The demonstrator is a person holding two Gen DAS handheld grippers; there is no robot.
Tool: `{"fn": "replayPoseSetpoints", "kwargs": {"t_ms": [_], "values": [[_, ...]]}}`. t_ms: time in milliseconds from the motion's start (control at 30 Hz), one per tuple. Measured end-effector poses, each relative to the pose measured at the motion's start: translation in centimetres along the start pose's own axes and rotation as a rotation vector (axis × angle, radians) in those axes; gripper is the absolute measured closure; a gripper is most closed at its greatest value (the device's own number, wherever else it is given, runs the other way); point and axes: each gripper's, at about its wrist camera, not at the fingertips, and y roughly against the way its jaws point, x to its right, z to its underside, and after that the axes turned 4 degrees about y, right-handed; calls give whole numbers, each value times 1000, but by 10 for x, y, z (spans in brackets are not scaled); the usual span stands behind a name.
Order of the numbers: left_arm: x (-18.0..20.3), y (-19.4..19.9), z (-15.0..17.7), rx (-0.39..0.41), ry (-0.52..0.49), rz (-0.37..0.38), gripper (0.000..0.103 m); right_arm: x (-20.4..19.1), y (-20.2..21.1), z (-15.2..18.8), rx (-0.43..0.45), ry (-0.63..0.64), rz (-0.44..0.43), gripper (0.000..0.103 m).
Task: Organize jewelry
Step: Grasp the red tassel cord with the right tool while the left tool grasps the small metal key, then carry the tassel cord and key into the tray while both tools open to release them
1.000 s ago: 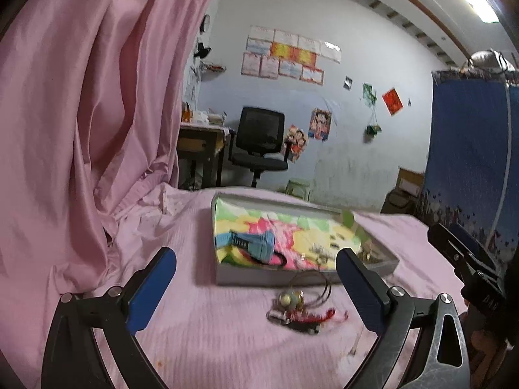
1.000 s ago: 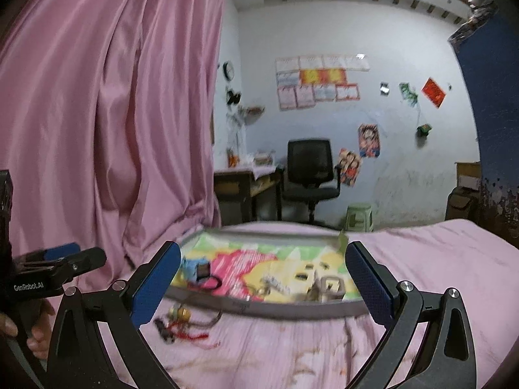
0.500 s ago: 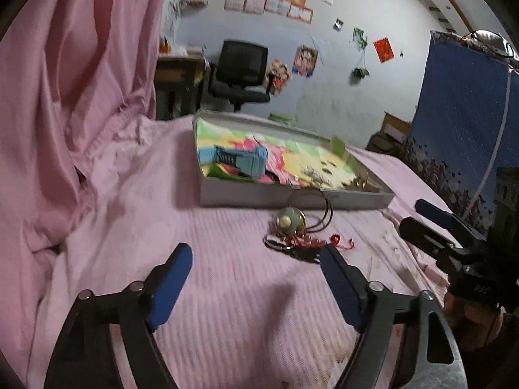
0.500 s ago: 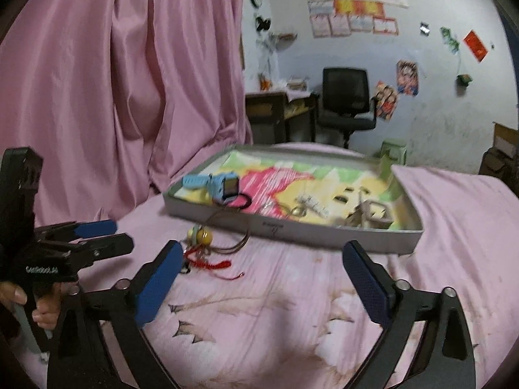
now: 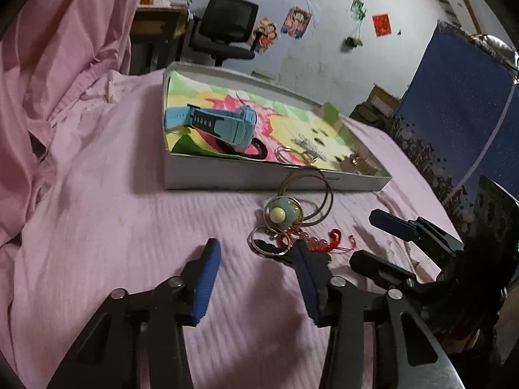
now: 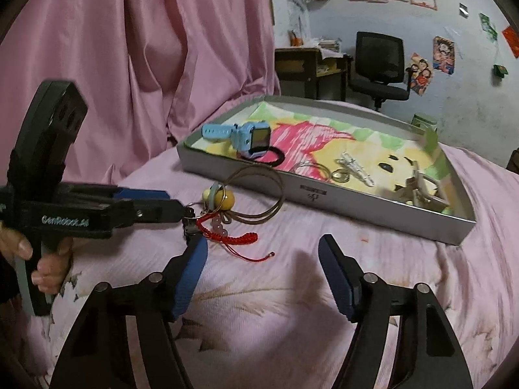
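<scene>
Red-corded keyring (image 5: 285, 227), touching left tongs (image 5: 256, 269), tray (image 5: 259, 181) behind

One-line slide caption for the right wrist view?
Right gripper open above pink bedsheet; left gripper reaches the keyring cluster lying before the tray.

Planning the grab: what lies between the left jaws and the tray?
In the left wrist view, the keyring cluster with its cord loop lies on the pink sheet, before the tray.

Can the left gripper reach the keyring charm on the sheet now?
Probably yes. The left gripper is open, just short of the keyring charm, with only bare pink sheet between; the right gripper stays off to the side.
</scene>
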Motion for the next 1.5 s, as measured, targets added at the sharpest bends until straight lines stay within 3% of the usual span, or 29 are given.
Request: {"fn": "replayPoseSetpoints", "kwargs": {"t_ms": [367, 533, 733, 1067, 1500], "values": [[-4, -21, -17, -99, -39, 8, 78, -6, -23, -11, -59, 61, -57, 51], [-9, -25, -18, -95, -15, 15, 94, -9, -29, -12, -74, 78, -94, 69], [-14, -20, -13, -58, 18, 33, 98, -11, -26, -10, -67, 83, -115, 90], [-9, 7, 5, 13, 27, -6, 99, -6, -1, -6, -66, 72, -119, 92], [19, 46, 2, 172, -39, -41, 100, 7, 41, -14, 139, 11, -41, 95]]}}
